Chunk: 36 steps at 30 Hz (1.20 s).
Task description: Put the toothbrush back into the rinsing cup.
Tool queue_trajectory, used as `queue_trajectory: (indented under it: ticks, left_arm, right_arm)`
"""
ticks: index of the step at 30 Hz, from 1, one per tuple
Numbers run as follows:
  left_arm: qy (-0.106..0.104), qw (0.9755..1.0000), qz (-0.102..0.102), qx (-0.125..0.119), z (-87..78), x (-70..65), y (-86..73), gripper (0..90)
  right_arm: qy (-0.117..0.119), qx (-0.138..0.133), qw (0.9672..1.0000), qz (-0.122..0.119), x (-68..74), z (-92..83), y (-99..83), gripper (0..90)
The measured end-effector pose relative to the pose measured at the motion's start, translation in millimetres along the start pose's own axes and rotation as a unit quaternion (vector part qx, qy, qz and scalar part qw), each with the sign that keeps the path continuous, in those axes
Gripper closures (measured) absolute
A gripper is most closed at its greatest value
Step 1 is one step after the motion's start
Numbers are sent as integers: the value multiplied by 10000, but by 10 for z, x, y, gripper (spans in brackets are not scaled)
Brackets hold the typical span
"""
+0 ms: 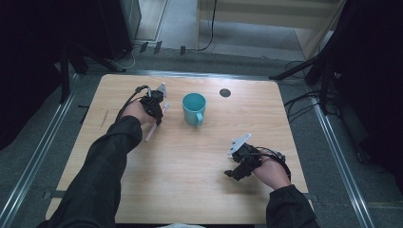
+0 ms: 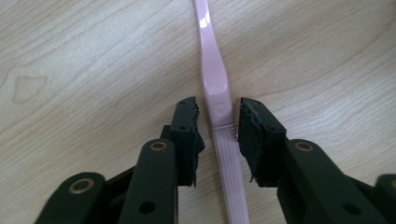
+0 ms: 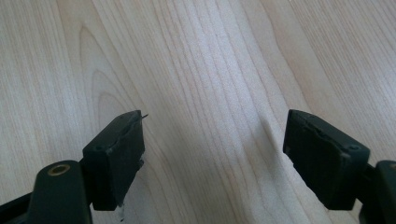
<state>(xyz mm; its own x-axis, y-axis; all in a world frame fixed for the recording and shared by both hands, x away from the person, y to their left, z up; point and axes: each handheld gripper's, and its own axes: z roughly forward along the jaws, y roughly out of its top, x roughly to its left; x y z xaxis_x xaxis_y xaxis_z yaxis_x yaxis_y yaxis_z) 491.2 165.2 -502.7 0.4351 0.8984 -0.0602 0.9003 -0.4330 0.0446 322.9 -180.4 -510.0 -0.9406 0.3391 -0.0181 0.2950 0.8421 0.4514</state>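
The left gripper (image 2: 218, 122) points its jaws down at the light wooden counter (image 1: 190, 190), one on each side of a pale pink plastic toothbrush handle (image 2: 219, 140) lying flat there. The jaws stand narrowly spread around it; a thin gap shows on each side, so the pads do not yet pinch it. The ribbed grip section runs back between the jaws toward the gripper body, and the smooth, narrowing shaft runs straight ahead of the tips and out of the top of the left gripper view. Its long axis lies along the line the jaws point.

From the high view, the left gripper (image 1: 154, 107) sits at the end of an outstretched, dark-sleeved forearm, the hand (image 1: 135, 111) bent down over the toothbrush, whose near end slants out below the jaws. Just to the right of that gripper stands a teal ceramic mug (image 1: 194, 108).

The right gripper (image 3: 215, 154) has its jaws spread wide over bare wood, nothing between them. In the high view this gripper (image 1: 235, 172) rests low near the counter, well apart from the mug.
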Motion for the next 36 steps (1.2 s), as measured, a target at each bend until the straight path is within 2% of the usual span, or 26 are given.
queue_trajectory:
  ticks: [2,5,9,14,15,25,36]
  left_arm:
    - [99,9999,-50,14,-1,-5,2,729]
    - [136,9999,-84,-4,1,0,-2,761]
    - [29,9999,-157,-11,-1,30,-12,781]
    - [3,9999,-136,-21,-4,42,-15,789]
    - [-60,9999,-157,-19,-6,54,-18,789]
    - [-204,9996,-192,-7,-8,87,-24,792]
    - [-300,9994,-149,17,-23,103,-45,792]
  right_arm:
    - [0,15,10000,-2,2,3,-1,204]
    - [5,29,10000,2,1,3,0,204]
    - [-6,46,10000,-9,4,8,3,204]
    - [-4,55,10000,-11,1,9,3,204]
    - [2,57,10000,-11,0,9,2,204]
    - [4,47,10000,2,-5,11,-2,204]
    - [5,55,10000,7,-7,12,-1,204]
